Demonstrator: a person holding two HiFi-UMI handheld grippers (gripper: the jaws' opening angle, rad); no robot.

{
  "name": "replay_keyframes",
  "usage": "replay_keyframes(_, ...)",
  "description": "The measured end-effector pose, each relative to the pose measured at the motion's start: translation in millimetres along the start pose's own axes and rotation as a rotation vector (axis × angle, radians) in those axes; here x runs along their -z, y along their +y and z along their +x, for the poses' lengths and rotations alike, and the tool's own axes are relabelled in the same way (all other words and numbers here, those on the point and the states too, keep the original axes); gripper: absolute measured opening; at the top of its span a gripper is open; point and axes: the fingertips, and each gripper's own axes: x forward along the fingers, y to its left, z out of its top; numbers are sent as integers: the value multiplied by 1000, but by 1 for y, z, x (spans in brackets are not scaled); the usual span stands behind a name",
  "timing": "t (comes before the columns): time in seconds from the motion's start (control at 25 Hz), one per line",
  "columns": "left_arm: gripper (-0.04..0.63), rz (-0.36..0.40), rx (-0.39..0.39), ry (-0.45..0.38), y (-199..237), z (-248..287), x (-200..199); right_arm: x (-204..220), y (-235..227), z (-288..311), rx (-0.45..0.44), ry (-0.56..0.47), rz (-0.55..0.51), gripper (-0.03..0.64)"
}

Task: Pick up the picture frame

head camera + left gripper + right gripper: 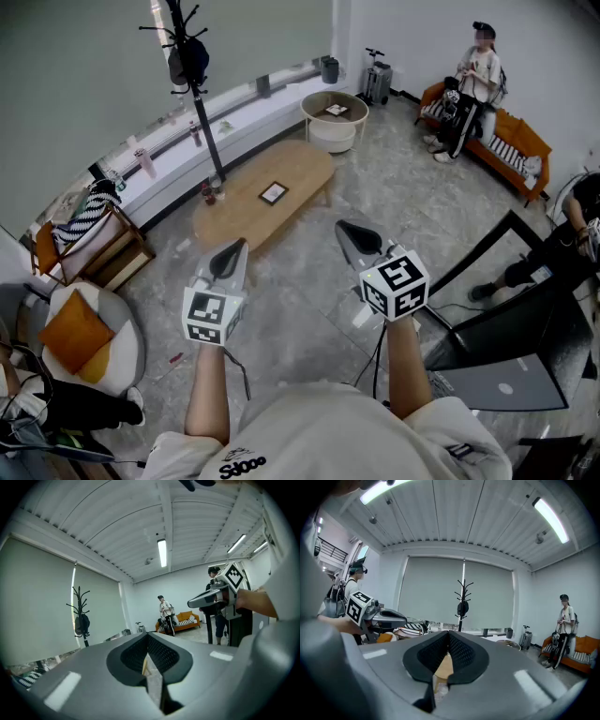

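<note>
A small dark picture frame [273, 193] with a white mat lies flat on the oval wooden coffee table [300, 164], well ahead of both grippers. My left gripper [229, 256] hovers over the floor short of the table, jaws shut and empty. My right gripper [357, 236] hangs a little to the right, also shut with nothing in it. In the left gripper view the left gripper [148, 654] shows closed pads, with the right gripper [213, 598] off to its right. The right gripper view shows the right gripper [447, 652] closed, the table's wood peeking through the notch below.
A black coat stand [192, 70] rises at the table's far left end. A round white side table [335, 119] sits beyond. A person sits on an orange sofa [511, 141] at the back right. A dark desk [525, 347] is at my right, a cushioned chair [89, 337] at my left.
</note>
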Motion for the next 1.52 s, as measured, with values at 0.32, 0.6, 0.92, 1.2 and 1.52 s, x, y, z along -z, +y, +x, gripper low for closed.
replay_keyframes(0.32,9,65,5,16,1,8,-4,-5,-2,10,-8,-1,-10,3)
replay_keyframes(0.6,9,72,7,19,-8,19,-6,-4,-10,5,-15,-3,-37,3)
replay_keyframes(0.92,9,68,0,14,-22,32,-7,-4,-29,1,-16,-63,-6,5)
replay_keyframes(1.2,9,58,-39,32,-36,40,-1,11,-43,-4,-67,-58,17,3)
replay_keyframes(1.52,9,30,-47,60,-22,59,19,24,-51,31,-64,-21,-5,3)
